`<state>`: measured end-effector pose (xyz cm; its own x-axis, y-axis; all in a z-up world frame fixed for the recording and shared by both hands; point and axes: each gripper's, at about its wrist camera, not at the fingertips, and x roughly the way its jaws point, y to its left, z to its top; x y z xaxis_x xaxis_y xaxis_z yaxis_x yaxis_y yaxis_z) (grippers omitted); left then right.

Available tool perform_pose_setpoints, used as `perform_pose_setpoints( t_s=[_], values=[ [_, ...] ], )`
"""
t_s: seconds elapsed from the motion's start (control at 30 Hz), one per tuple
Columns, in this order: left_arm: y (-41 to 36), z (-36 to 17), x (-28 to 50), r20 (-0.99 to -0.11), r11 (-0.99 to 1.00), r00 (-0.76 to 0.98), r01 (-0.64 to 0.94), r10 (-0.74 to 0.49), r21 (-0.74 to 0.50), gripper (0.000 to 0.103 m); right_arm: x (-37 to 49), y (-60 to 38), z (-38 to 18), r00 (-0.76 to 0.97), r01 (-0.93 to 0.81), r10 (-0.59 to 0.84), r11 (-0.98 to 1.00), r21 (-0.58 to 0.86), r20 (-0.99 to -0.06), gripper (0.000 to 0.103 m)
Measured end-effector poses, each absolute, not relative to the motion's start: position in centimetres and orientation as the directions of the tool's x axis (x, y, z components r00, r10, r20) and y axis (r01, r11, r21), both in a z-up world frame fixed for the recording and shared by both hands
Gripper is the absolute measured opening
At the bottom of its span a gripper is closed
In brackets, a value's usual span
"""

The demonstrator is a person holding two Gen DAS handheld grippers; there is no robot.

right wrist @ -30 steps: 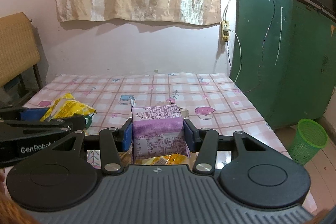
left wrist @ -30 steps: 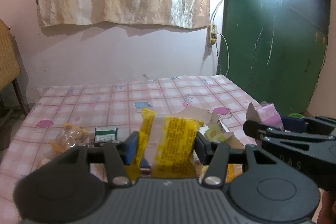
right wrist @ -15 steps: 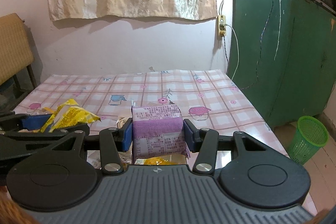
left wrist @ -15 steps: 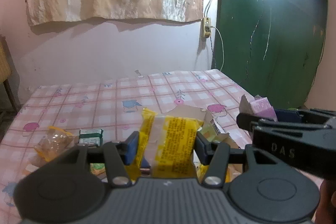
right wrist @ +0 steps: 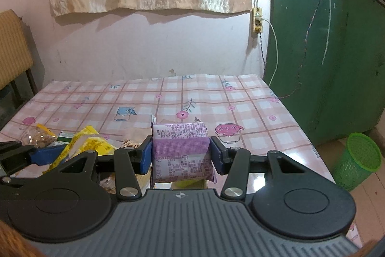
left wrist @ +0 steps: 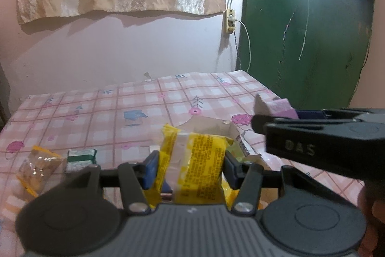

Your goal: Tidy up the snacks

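Note:
My left gripper [left wrist: 191, 166] is shut on a yellow snack packet [left wrist: 195, 165], held upright over an open cardboard box [left wrist: 211, 128] on the pink checked table [left wrist: 144, 102]. My right gripper [right wrist: 181, 155] is shut on a purple snack packet [right wrist: 181, 148], its blue pads pressing both sides. The right gripper [left wrist: 320, 136] shows side-on in the left wrist view with the purple packet [left wrist: 279, 107] poking out. At the lower left of the right wrist view sits the left gripper [right wrist: 28, 155] with its yellow packet [right wrist: 89, 141].
A clear bag of brown snacks [left wrist: 36, 165] and a green-and-white packet [left wrist: 80, 157] lie on the table's left. More wrappers [left wrist: 243, 148] stick out of the box. A green bin [right wrist: 358, 158] stands on the floor at right, before a green door [right wrist: 324, 40]. A chair [right wrist: 12, 47] stands at left.
Both grippers have moved forward over the table with their packets, and the far wall and table top have come closer. The grips have not changed.

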<state>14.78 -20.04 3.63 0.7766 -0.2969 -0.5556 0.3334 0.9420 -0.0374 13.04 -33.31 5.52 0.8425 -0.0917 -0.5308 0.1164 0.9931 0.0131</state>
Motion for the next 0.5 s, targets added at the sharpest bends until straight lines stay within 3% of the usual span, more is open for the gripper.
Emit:
perform_pose_setpoints(
  t_s=[0.33,0.4,0.47,0.5],
  values=[
    [-21.2,2.2,16.5,-0.549,0.908,0.737,0.404,-0.395,-0.111,0.056,16.5,-33.7,4.4,0.828,0.12,-0.093,0.993,0.011,-0.552,0.06],
    [-21.2,1.9,16.3,-0.548,0.903,0.732,0.414,-0.404,-0.113,0.071,17.2,-33.8,4.2,0.826,0.117,-0.09,0.993,0.014,-0.556,0.062],
    [-21.1,1.9,16.1,-0.542,0.907,0.742,0.408,-0.395,-0.103,0.074,17.5,-33.7,4.1,0.828,0.115,-0.091,0.993,0.009,-0.554,0.063],
    [-21.0,1.9,16.0,-0.542,0.909,0.745,0.405,-0.389,-0.097,0.074,17.5,-33.6,4.1,0.83,0.119,-0.098,0.993,0.002,-0.549,0.072]
  ],
)
